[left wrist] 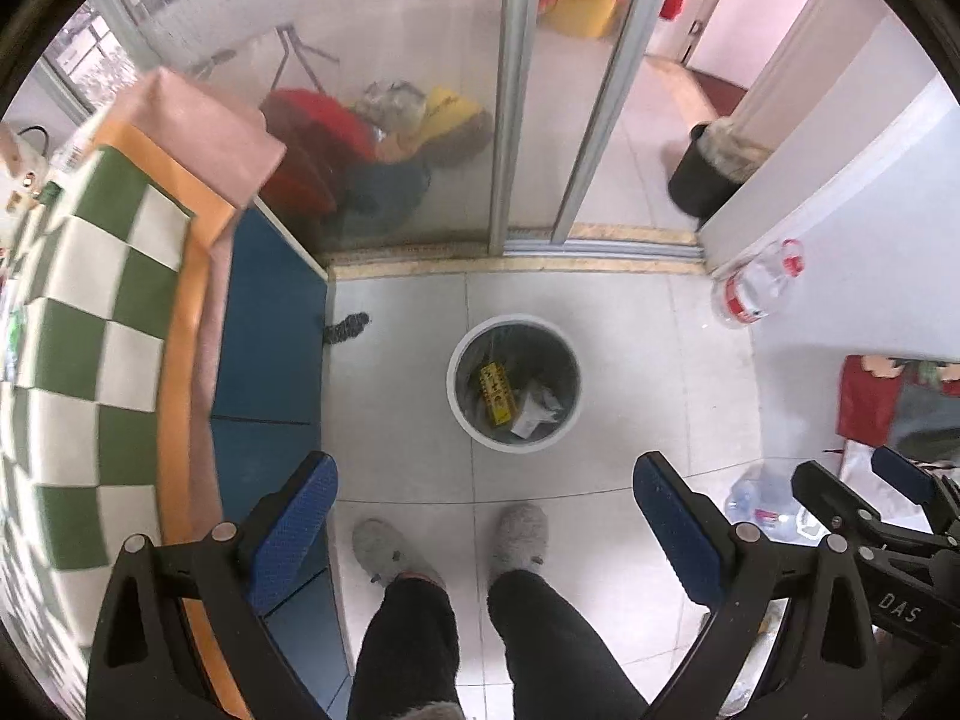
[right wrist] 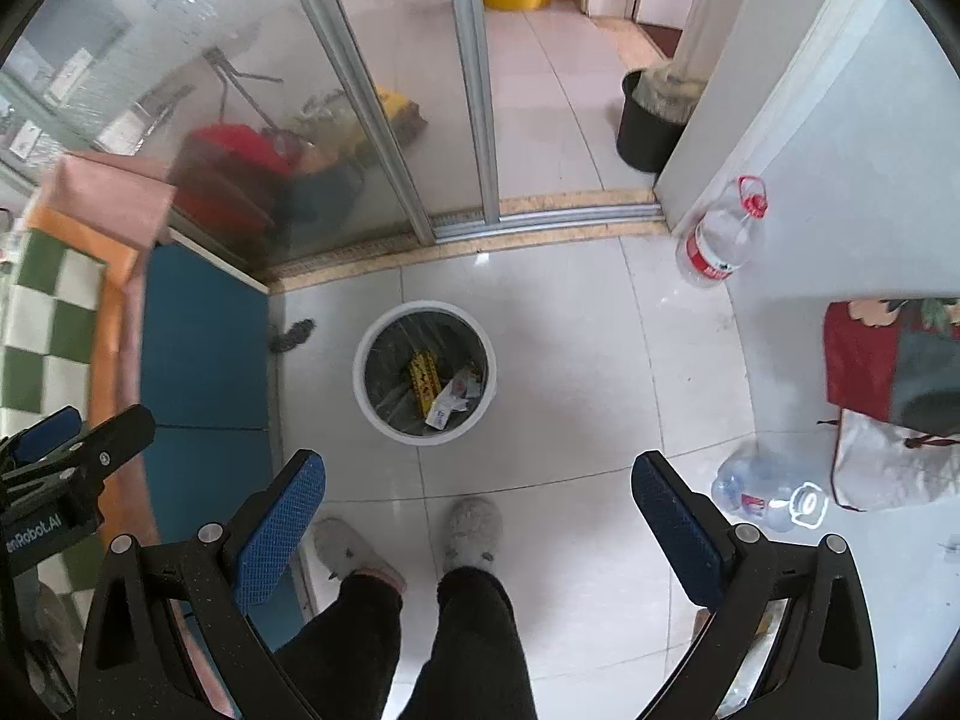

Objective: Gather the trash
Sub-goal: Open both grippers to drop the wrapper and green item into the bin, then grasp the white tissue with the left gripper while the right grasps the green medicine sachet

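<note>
Bin (left wrist: 515,383) on floor ahead, centred between both claws; left claw (left wrist: 485,516), right claw (right wrist: 479,516) spread apart, empty.

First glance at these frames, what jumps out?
The white bin in the middle of the tiled floor, lined and holding a yellow wrapper and paper scraps. Both grippers, left and right, hang open and empty above it. A checked tablecloth fills the left; two water jugs lie right.
</note>
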Available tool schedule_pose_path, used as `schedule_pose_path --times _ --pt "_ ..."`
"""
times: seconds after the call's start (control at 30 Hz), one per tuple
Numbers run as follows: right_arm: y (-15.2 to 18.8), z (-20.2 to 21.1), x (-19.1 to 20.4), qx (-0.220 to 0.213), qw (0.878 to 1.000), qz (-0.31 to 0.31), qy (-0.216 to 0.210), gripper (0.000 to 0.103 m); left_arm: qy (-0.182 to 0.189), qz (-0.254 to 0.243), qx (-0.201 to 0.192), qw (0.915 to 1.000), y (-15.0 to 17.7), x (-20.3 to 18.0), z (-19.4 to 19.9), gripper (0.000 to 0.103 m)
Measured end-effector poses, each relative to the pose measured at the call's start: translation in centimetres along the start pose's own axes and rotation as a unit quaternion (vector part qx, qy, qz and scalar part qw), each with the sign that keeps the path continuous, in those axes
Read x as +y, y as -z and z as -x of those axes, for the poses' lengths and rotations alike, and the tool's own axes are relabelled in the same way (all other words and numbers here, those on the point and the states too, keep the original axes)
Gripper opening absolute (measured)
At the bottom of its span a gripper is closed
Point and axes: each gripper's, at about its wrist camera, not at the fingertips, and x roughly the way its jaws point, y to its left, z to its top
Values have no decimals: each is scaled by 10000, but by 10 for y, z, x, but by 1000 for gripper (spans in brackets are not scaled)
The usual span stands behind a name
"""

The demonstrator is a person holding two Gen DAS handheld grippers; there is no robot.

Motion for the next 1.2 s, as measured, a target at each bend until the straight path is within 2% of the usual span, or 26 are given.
schedule_pose_path --times 0.13,0.23,0.33,0.43,0.57,0.67,0.77,0.9,1.0,1.07,1.13,1.2 --pt "4 54 7 -168 9998 20 -79 103 -52 181 -152 9997 0 15 45 101" --pt "0 89 17 -243 9993 49 -270 103 -150 493 -437 9977 -2 39 72 101" --pt "-12 112 38 -305 9981 177 -508 103 -310 889 -789 9924 -5 74 101 101" --pt "-25 126 76 -376 9964 436 -620 103 -486 1451 -1085 9822 -4 134 122 101" --pt "-43 135 161 -320 9902 938 -984 103 -720 2088 -1212 9677 8 223 138 103" --pt "-45 130 247 -104 9796 1517 -1314 103 -1145 2603 -1124 9521 31 309 143 103" --pt "-36 122 345 71 9646 2125 -1562 103 -1629 3239 -858 9280 70 412 140 103" --pt "-26 97 469 295 9472 2724 -1664 103 -2074 3756 -397 9024 122 514 131 103" --pt "-22 68 545 426 9392 3043 -1534 103 -2265 3941 -212 8905 144 557 124 103" --pt "-23 41 586 497 9376 3152 -1380 103 -2338 3999 -114 8862 150 578 115 103" --pt "-22 16 617 565 9361 3257 -1202 103 -2304 4021 -36 8861 149 593 105 103" --pt "-20 -7 643 629 9341 3360 -1034 102 -2226 3982 12 8899 143 600 96 103"
